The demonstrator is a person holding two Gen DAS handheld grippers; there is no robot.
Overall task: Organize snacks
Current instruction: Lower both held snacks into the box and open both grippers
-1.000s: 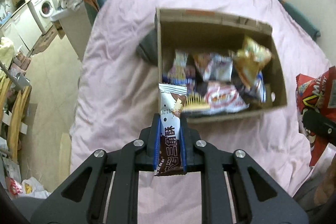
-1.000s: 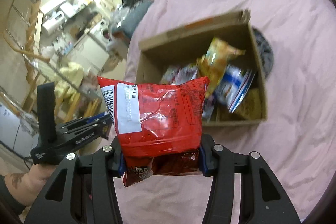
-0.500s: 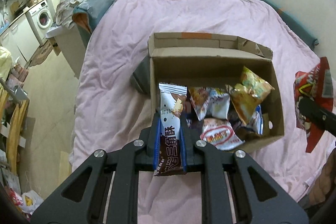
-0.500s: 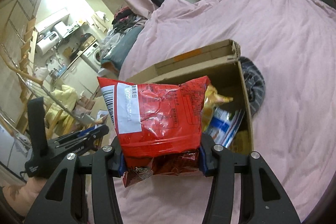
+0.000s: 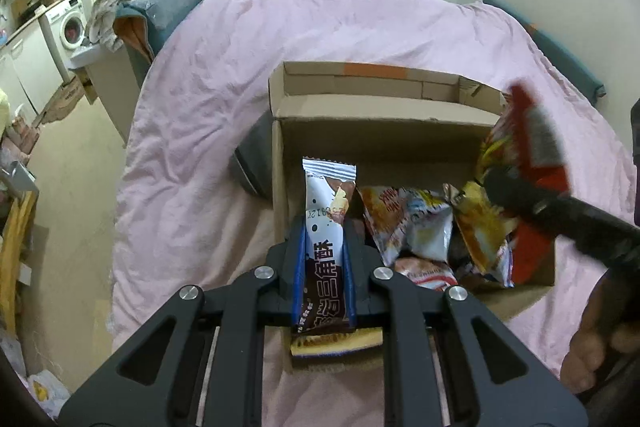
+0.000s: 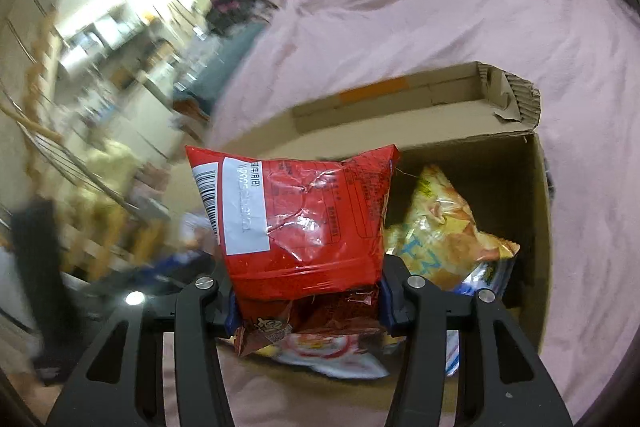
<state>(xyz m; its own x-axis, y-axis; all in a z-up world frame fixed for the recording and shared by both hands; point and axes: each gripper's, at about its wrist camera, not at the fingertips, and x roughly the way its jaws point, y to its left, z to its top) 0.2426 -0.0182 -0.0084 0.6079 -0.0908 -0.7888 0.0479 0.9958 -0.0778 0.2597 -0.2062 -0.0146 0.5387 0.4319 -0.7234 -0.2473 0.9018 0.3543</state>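
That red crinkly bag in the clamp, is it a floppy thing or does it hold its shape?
The red bag probably holds its shape: it stands upright above the right gripper, puffed out. It is likely light for its size, since a pinch at the bottom edge carries it. The glossy, creased film looks slippery and easily crushed, so its contents may break if squeezed.

The bar wrapper (image 5: 325, 227) carries large Chinese characters and a printed code, none clearly legible. Beside the barcode, the red bag (image 6: 300, 223) has a white label with unreadable print.
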